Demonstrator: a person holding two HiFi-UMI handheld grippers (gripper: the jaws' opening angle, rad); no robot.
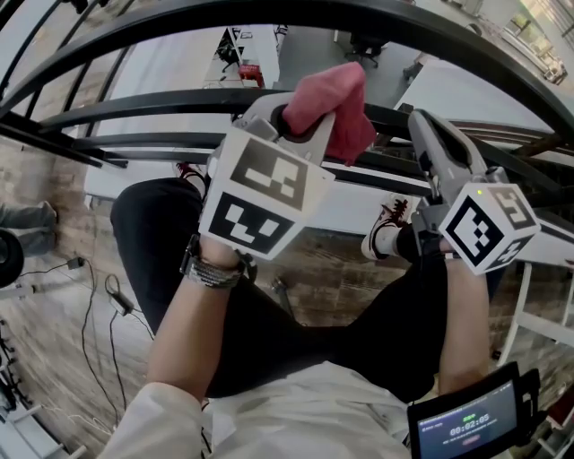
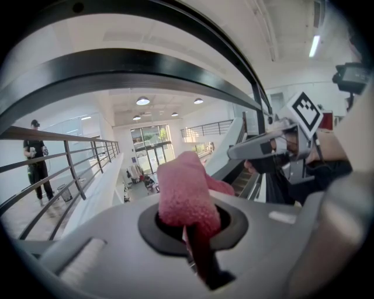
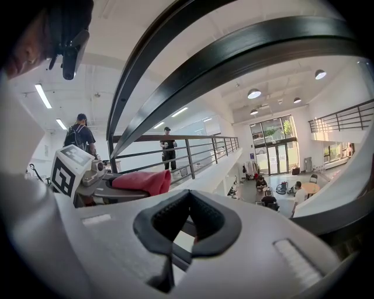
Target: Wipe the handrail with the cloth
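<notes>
A pink cloth [image 1: 339, 106] sticks up out of my left gripper [image 1: 309, 115], which is shut on it just below the black top handrail [image 1: 269, 20]. In the left gripper view the cloth [image 2: 182, 193] bulges from between the jaws, with the handrail [image 2: 146, 65] arching above and apart from it. My right gripper [image 1: 423, 124] is held beside it to the right, near the lower rails [image 1: 161, 108]. Its black pads [image 3: 169, 219] are together with nothing between them, and the handrail [image 3: 245, 49] curves overhead.
Below the railing is an open atrium with people seated at tables [image 3: 292, 193]. People stand along a far balcony railing [image 3: 168, 145]. Cables [image 1: 90, 309] lie on the wooden floor at the left. A small screen [image 1: 466, 428] hangs at my lower right.
</notes>
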